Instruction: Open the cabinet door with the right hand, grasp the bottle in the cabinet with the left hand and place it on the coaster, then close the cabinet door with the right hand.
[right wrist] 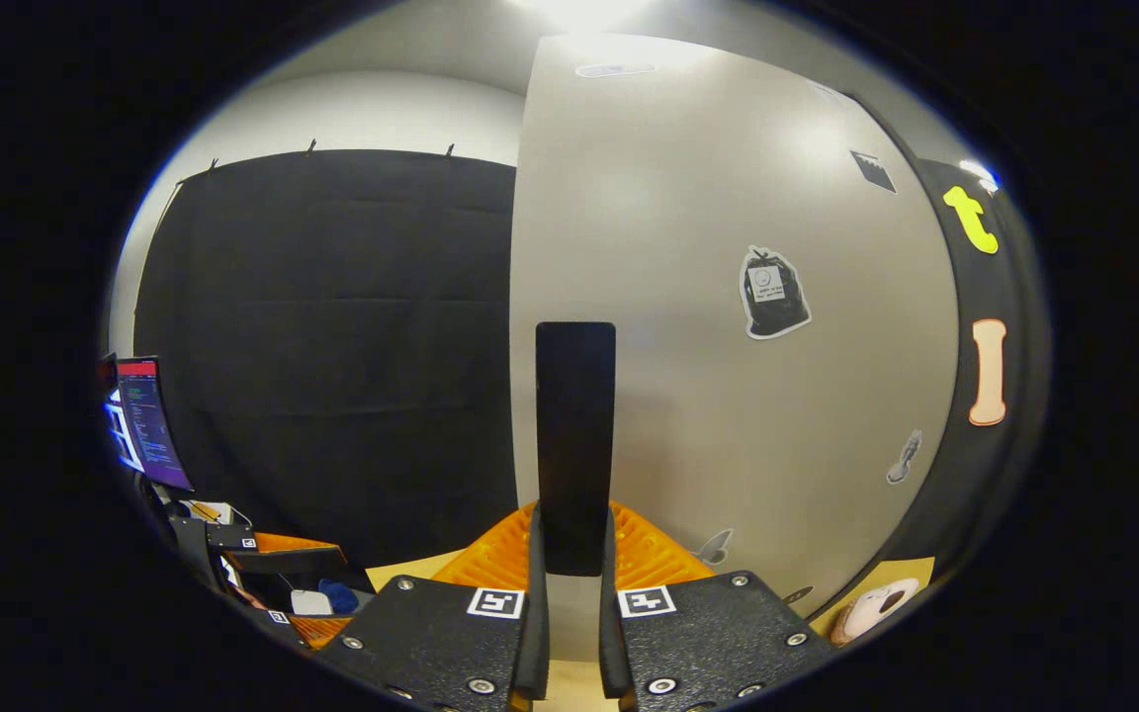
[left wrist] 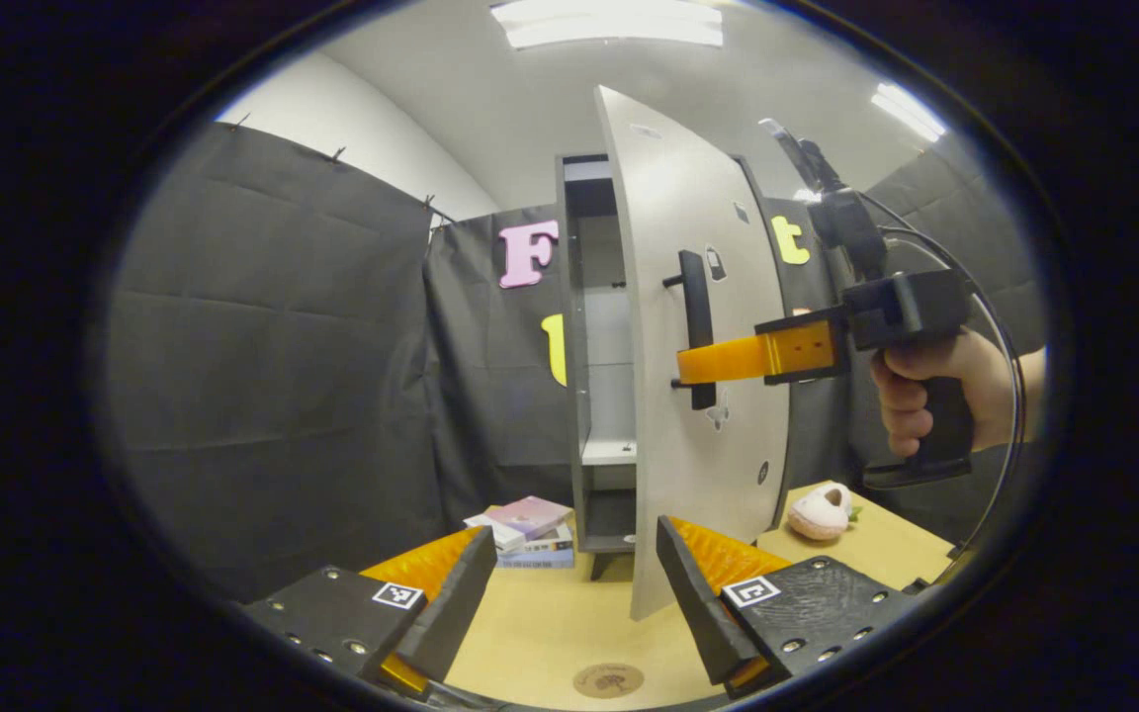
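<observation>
Right hand-held gripper clamps the upright door handle; left hand-held gripper, fingers apart, faces the part-open cabinet straight ahead.

1. The left gripper view looks from low over the table, set back from the cabinet door, facing its edge and handle.
2. The right gripper view sits right against that door, facing its front, the handle dead ahead.
3. Both views share the door, its handle and the plush toy beside it.
</observation>
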